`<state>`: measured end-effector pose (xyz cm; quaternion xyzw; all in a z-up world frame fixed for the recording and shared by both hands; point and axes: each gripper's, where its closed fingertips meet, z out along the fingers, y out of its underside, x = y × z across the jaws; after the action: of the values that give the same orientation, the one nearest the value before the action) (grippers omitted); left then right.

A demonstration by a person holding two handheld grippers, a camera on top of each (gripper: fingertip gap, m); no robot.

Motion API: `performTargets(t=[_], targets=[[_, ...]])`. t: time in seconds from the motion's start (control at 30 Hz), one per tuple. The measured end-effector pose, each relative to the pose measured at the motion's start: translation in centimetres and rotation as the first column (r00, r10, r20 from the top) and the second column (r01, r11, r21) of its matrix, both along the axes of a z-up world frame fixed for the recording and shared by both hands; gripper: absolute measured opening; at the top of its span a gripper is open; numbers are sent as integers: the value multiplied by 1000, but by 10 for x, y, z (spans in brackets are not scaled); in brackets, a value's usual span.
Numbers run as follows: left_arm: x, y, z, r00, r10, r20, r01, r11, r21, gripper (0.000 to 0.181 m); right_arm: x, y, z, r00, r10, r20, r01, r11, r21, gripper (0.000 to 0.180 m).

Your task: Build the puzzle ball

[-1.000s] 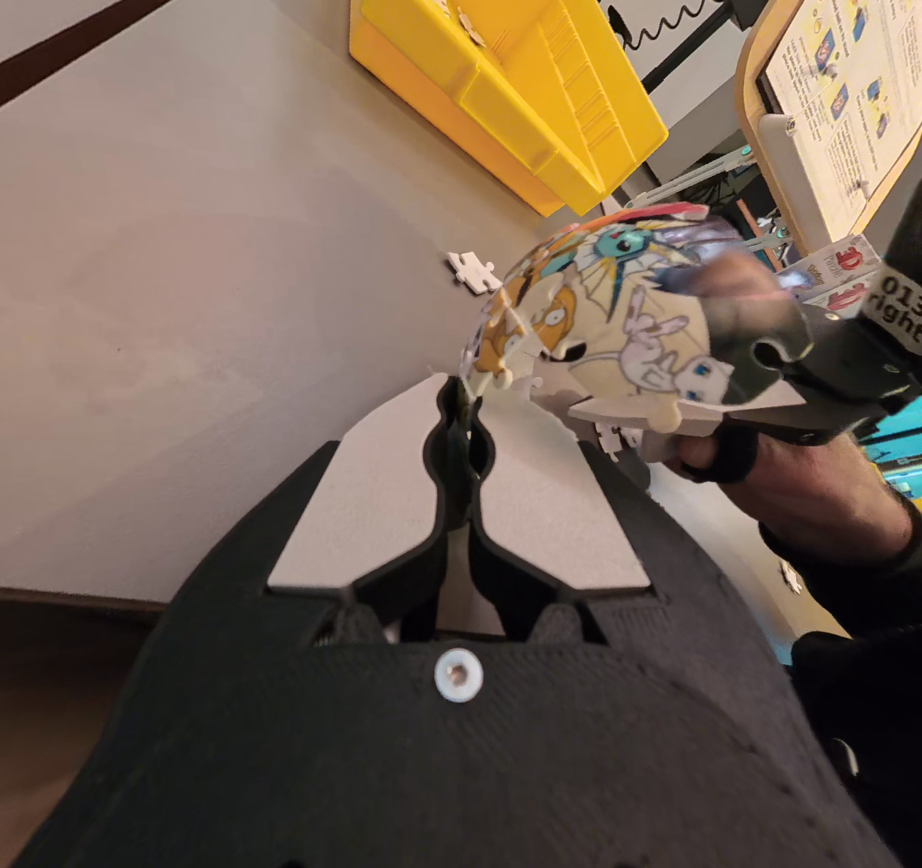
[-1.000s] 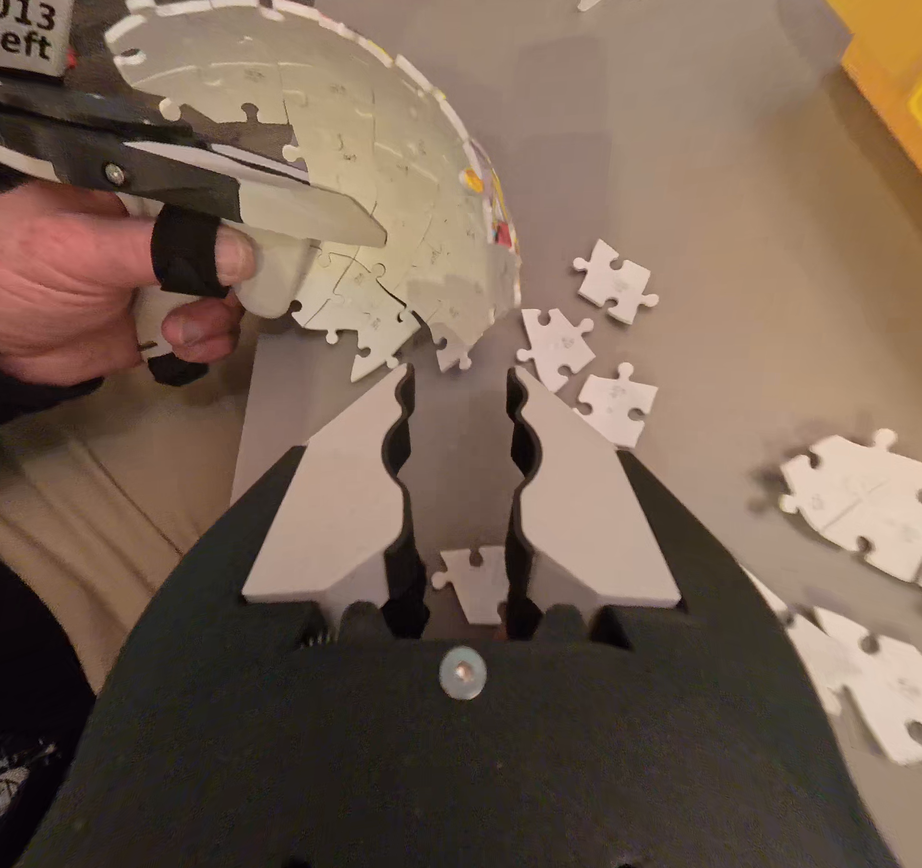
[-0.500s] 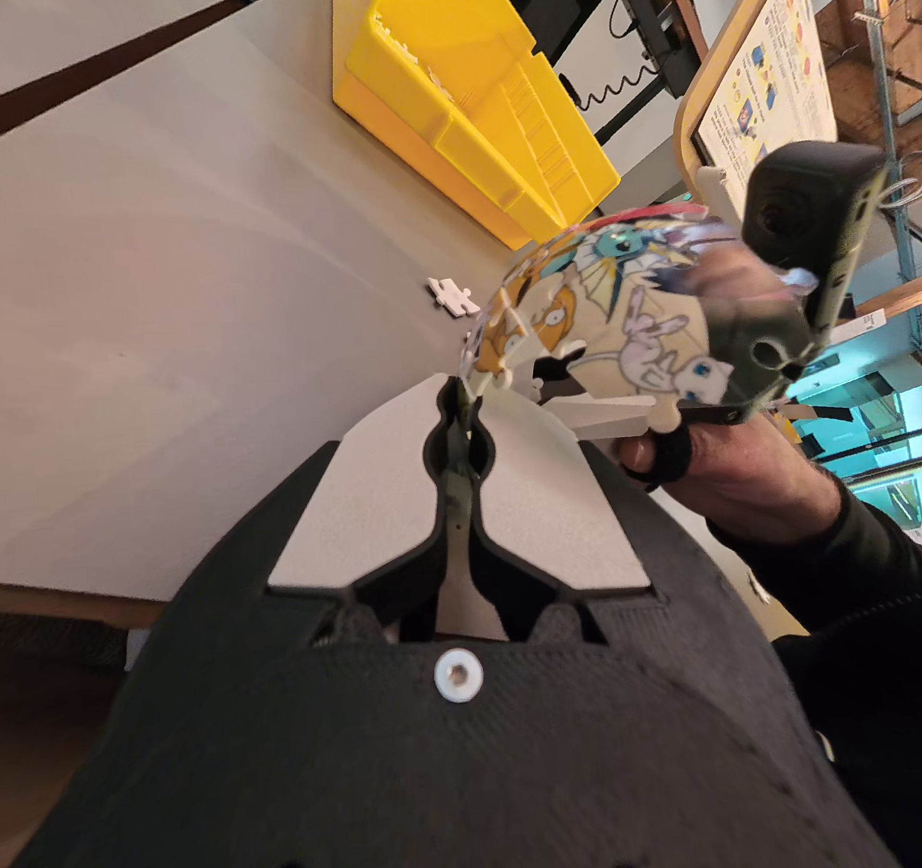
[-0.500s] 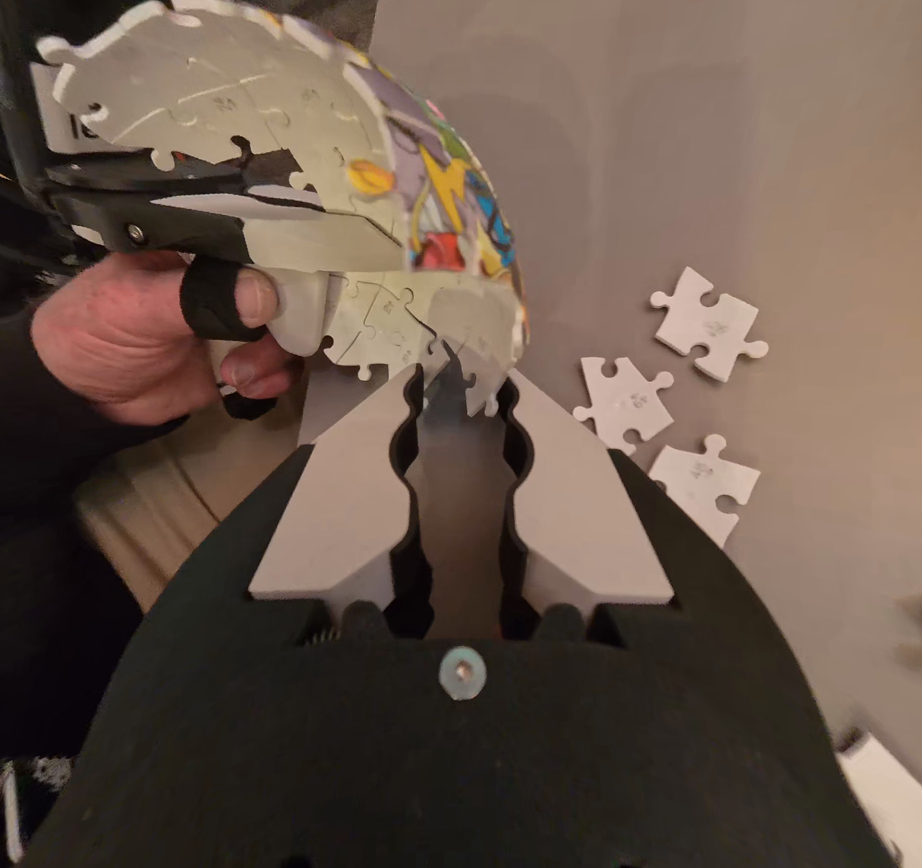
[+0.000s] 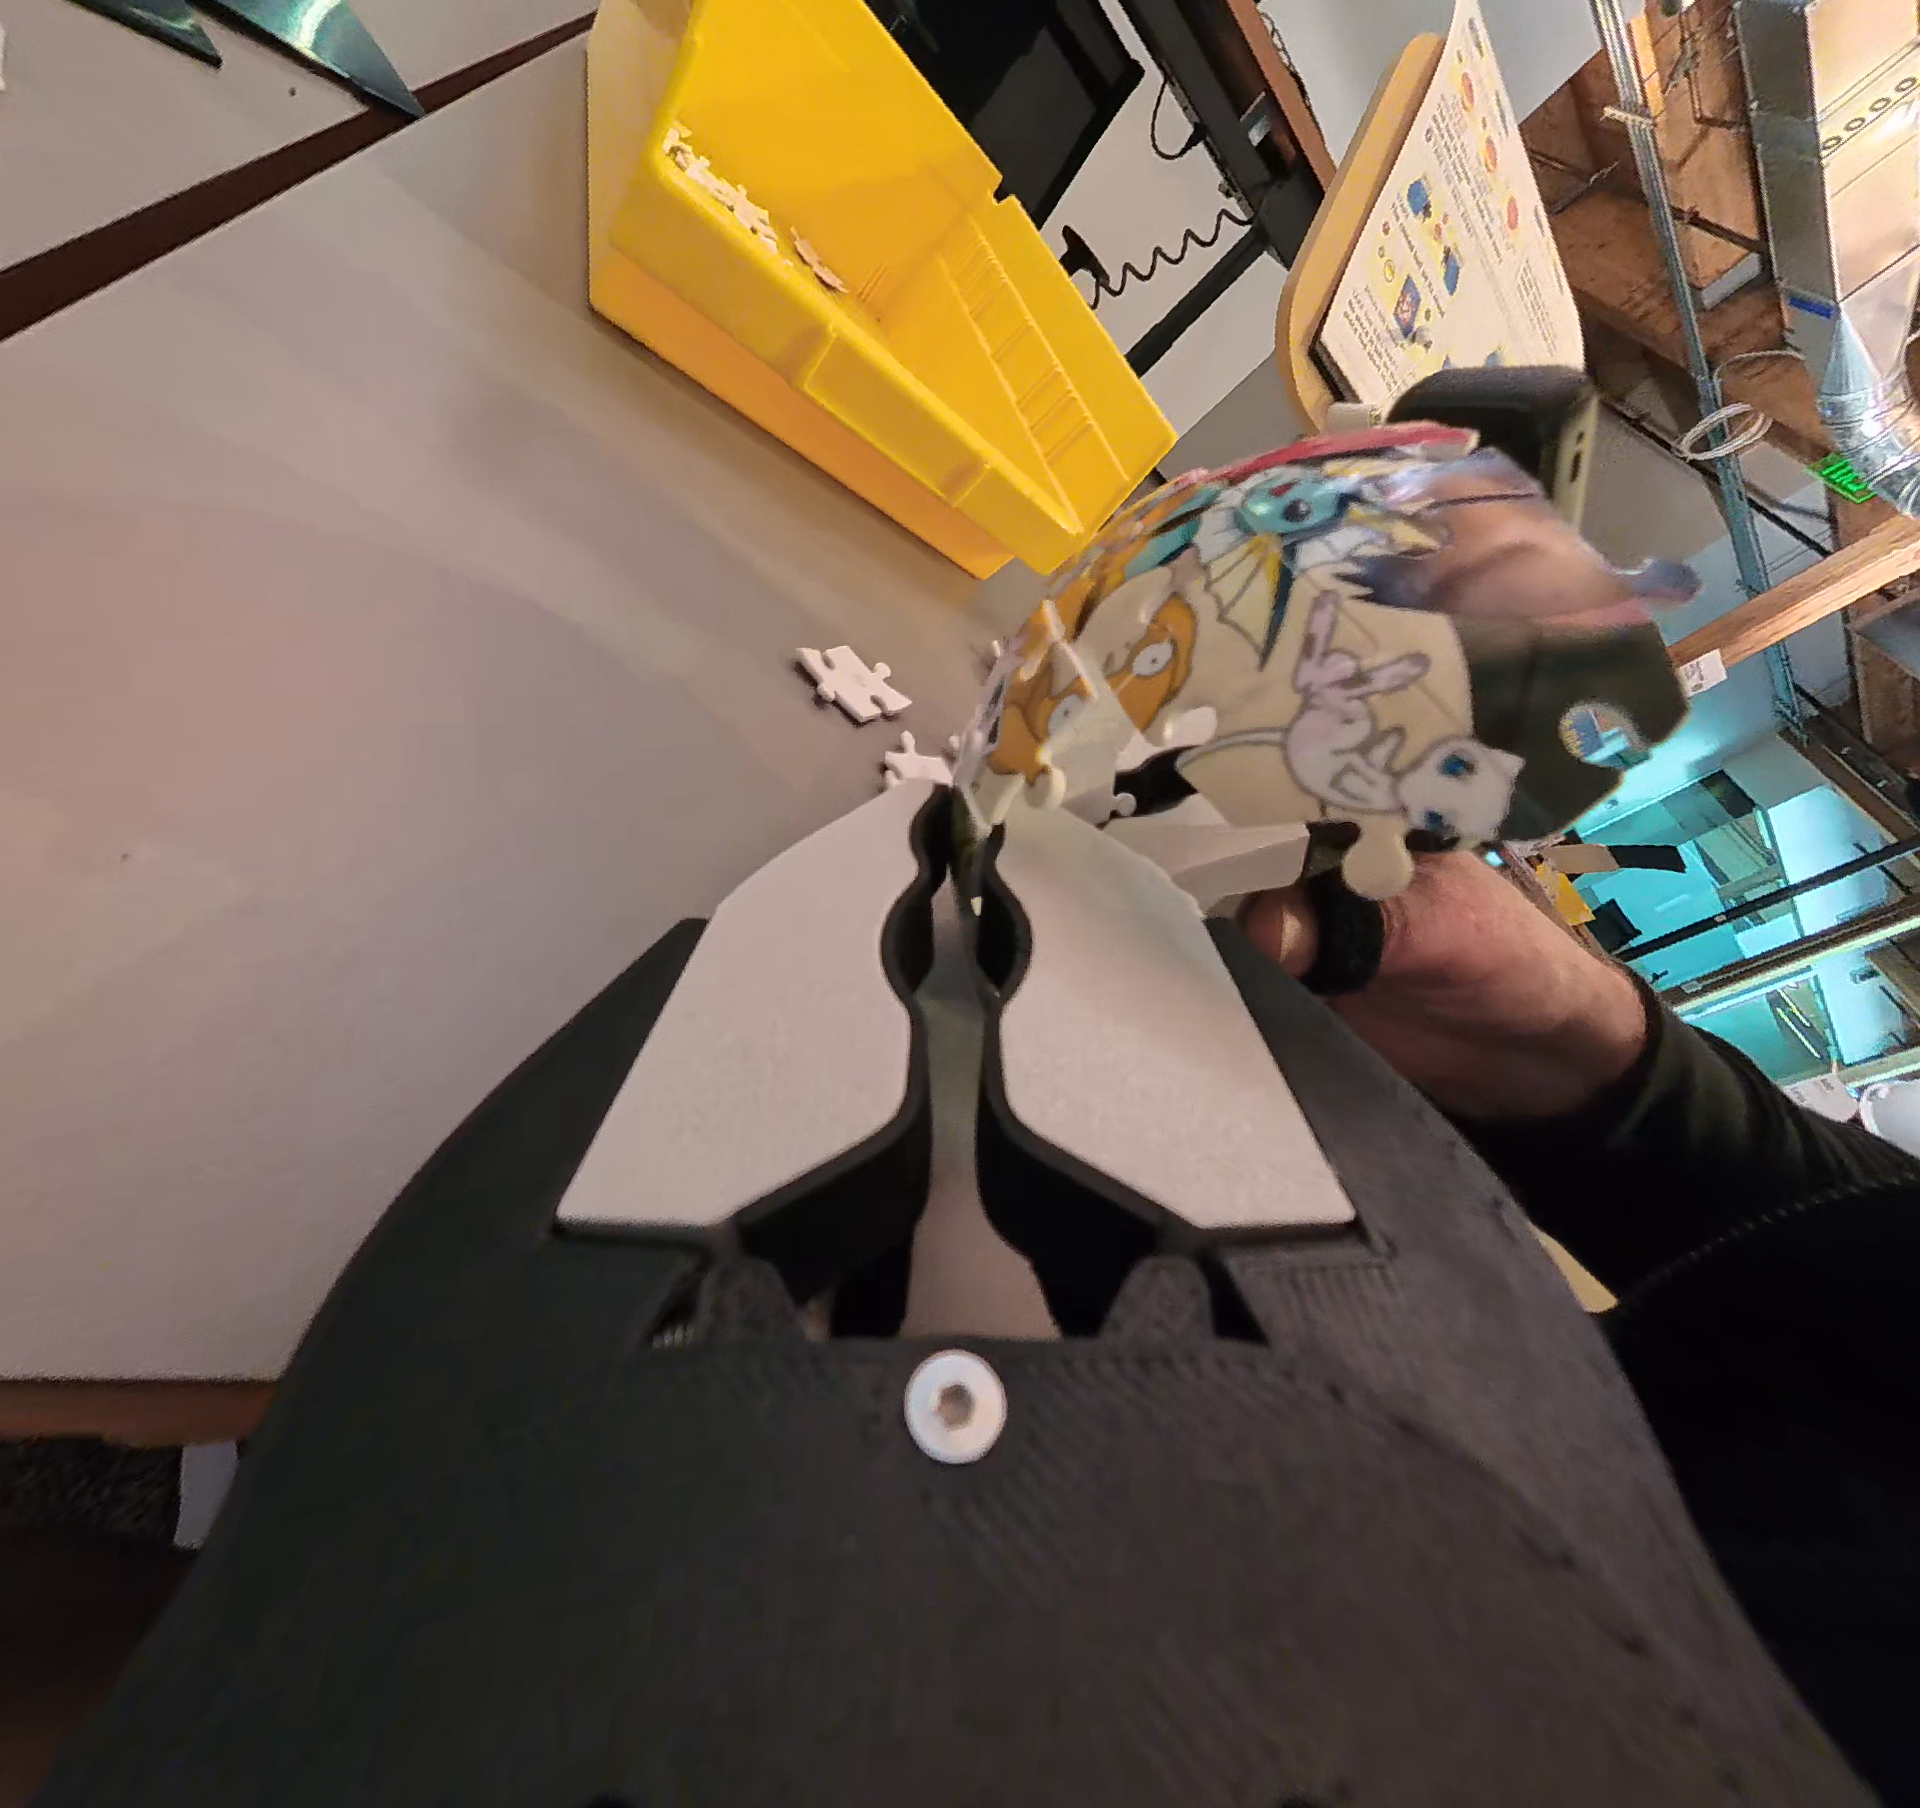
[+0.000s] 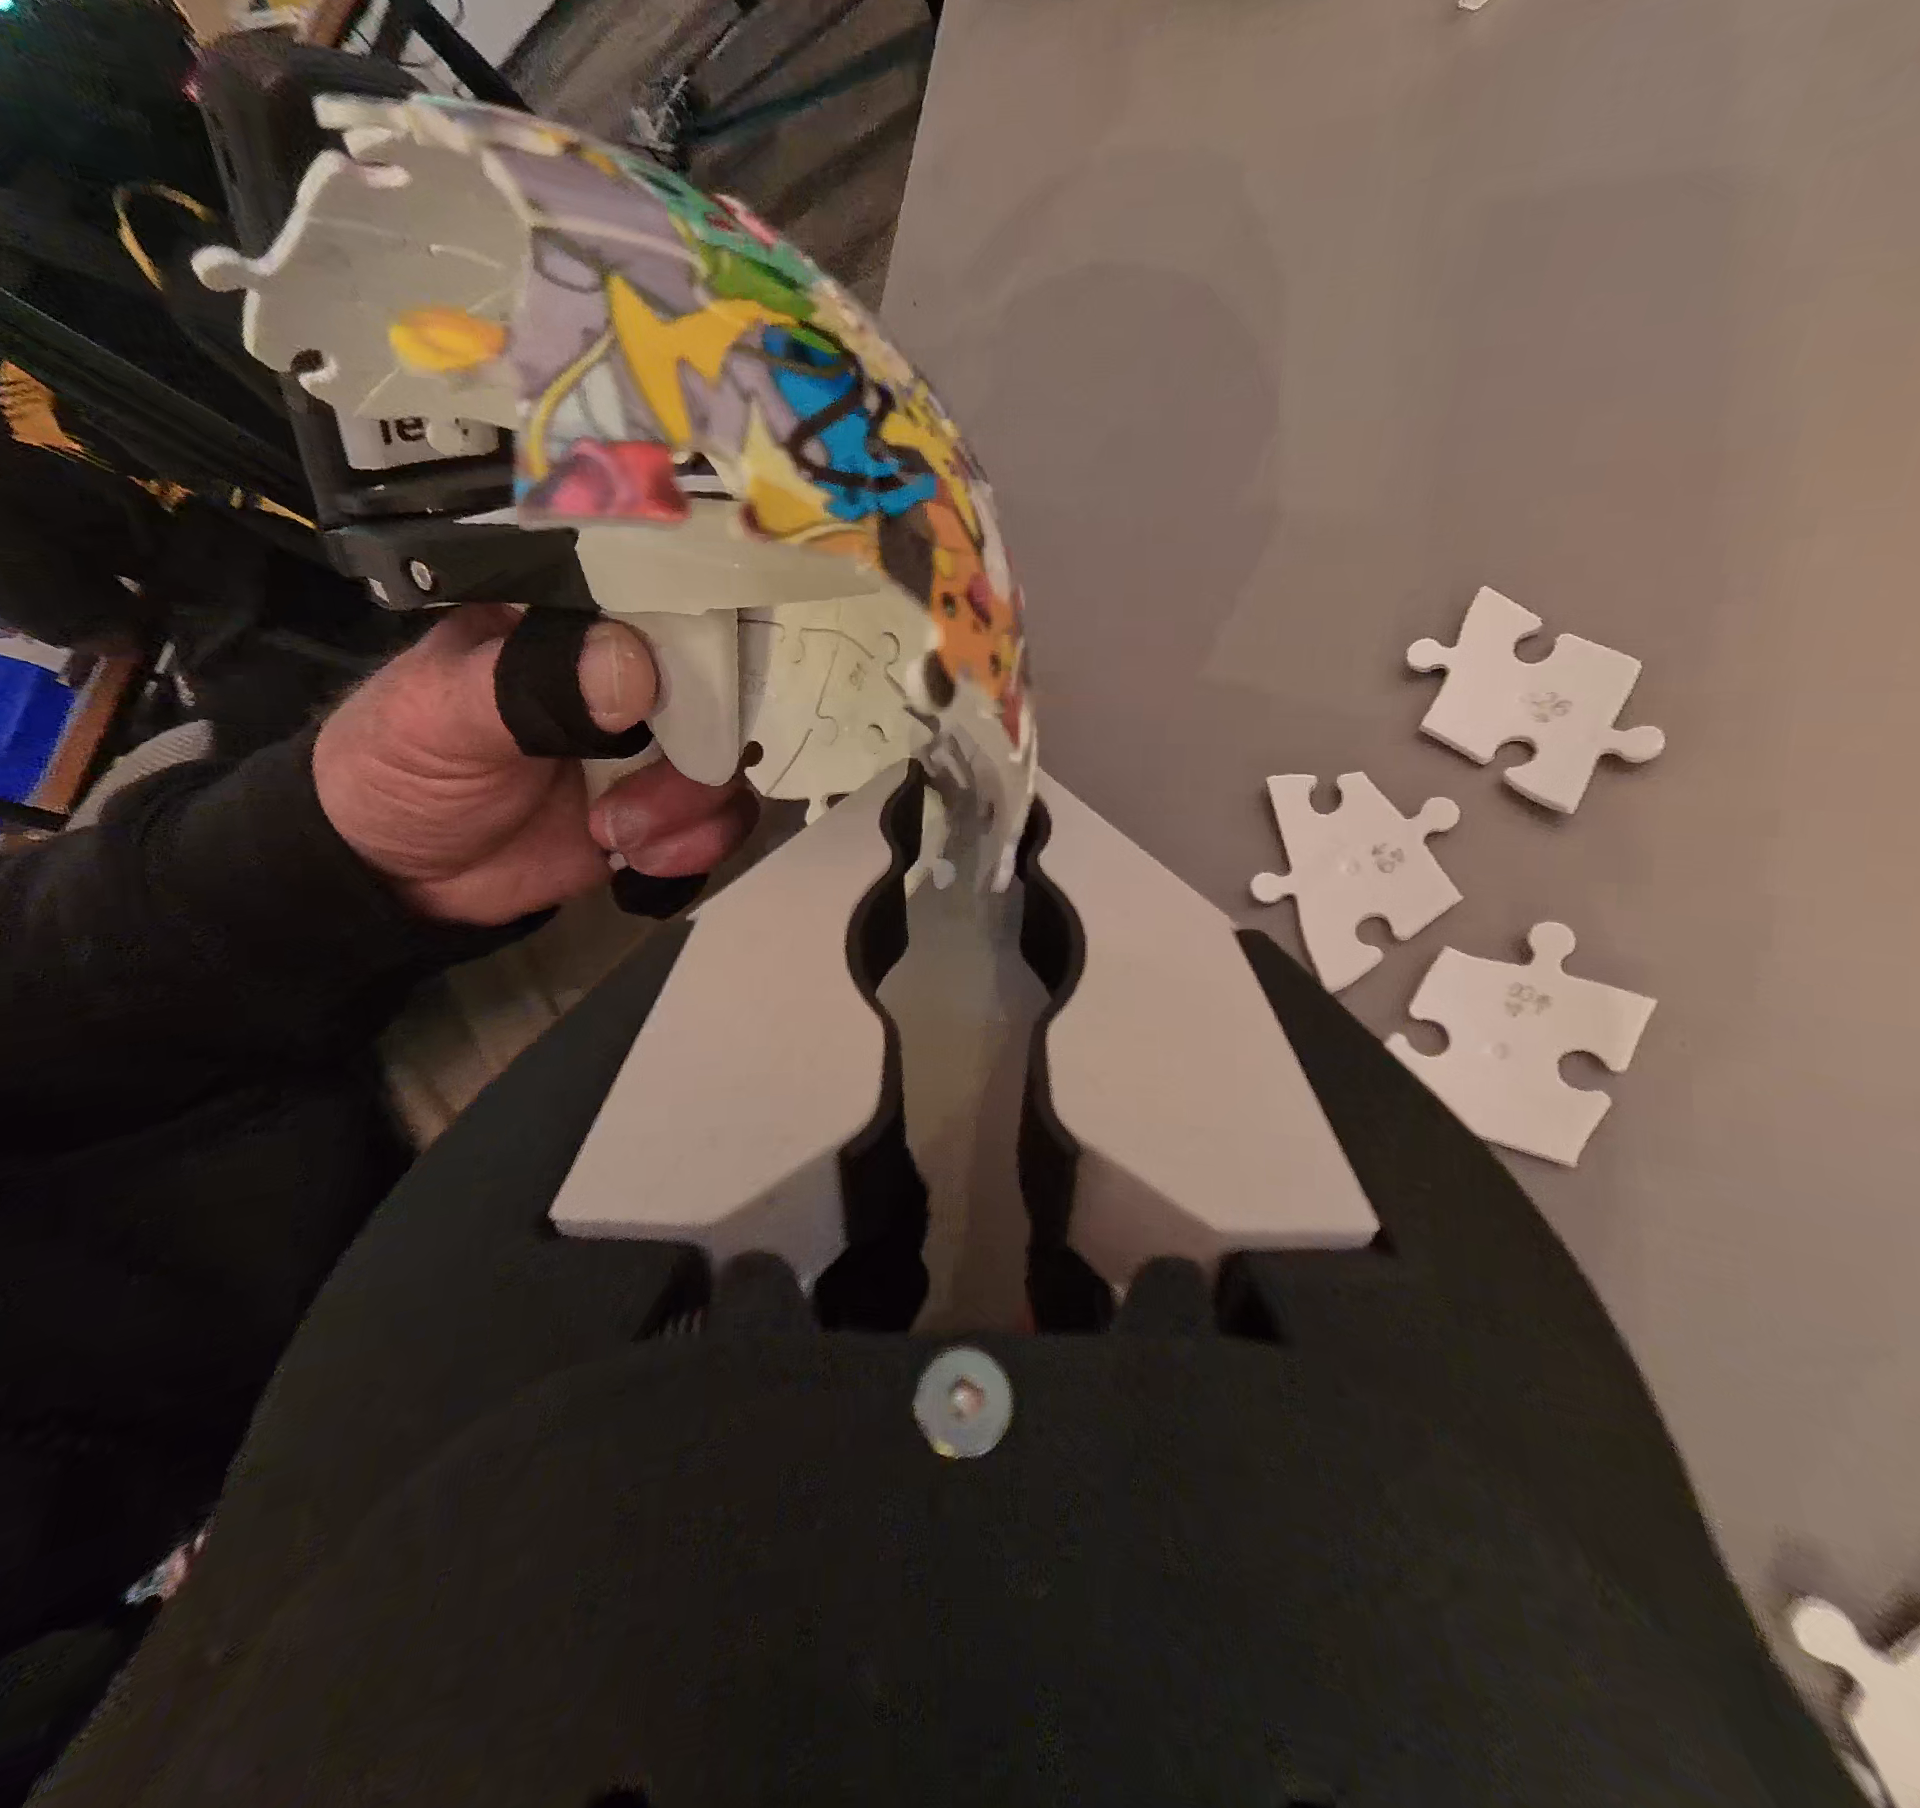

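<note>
Left hand-held gripper [image 5: 964, 828]: fingers drawn close together, pinching the lower edge of the partly built puzzle ball [image 5: 1278, 678] at their tips

Right hand-held gripper [image 6: 971, 802]: fingers moderately spread; the ball's rim sits in the gap at the tips; contact with either pad cannot be confirmed

Puzzle ball: a curved dome section held in the air over the worktop [image 5: 312, 615] between the two tools; outer face glossy with colourful cartoon figures, inner face plain white; edges notched with knobs and sockets

Gripper build: white wedge-shaped fingers with wavy black inner pads, set in a black textured body with one central screw

Loose pieces [image 6: 1455, 875]: three flat white interlocking pieces lying face down on the worktop beside the right tool, near one another but apart; more at the far and near edges of the right wrist view

Yellow bin [image 5: 831, 304]: rigid smooth plastic, ribbed wall, standing well back on the worktop with a few pieces inside

Worktop: smooth matt grey-beige surface

Person's hands: one [image 6: 488, 771] grips the left tool's trigger, the other [image 5: 1455, 989] the right tool's
</note>
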<state>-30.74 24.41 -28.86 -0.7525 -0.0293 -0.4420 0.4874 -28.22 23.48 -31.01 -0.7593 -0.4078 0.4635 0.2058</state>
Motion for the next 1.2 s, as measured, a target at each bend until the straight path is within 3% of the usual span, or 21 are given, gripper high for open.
performTargets(t=[0.27,1.2], targets=[[2,0,7,1000,-9,-15,9,999,53,3,1,-1,7,998,-9,-60,3,994,-111,4],[9,0,21,1000,7,-30,-3,990,138,3,5,-6,20,979,-93,-184,36,956,-293,7]])
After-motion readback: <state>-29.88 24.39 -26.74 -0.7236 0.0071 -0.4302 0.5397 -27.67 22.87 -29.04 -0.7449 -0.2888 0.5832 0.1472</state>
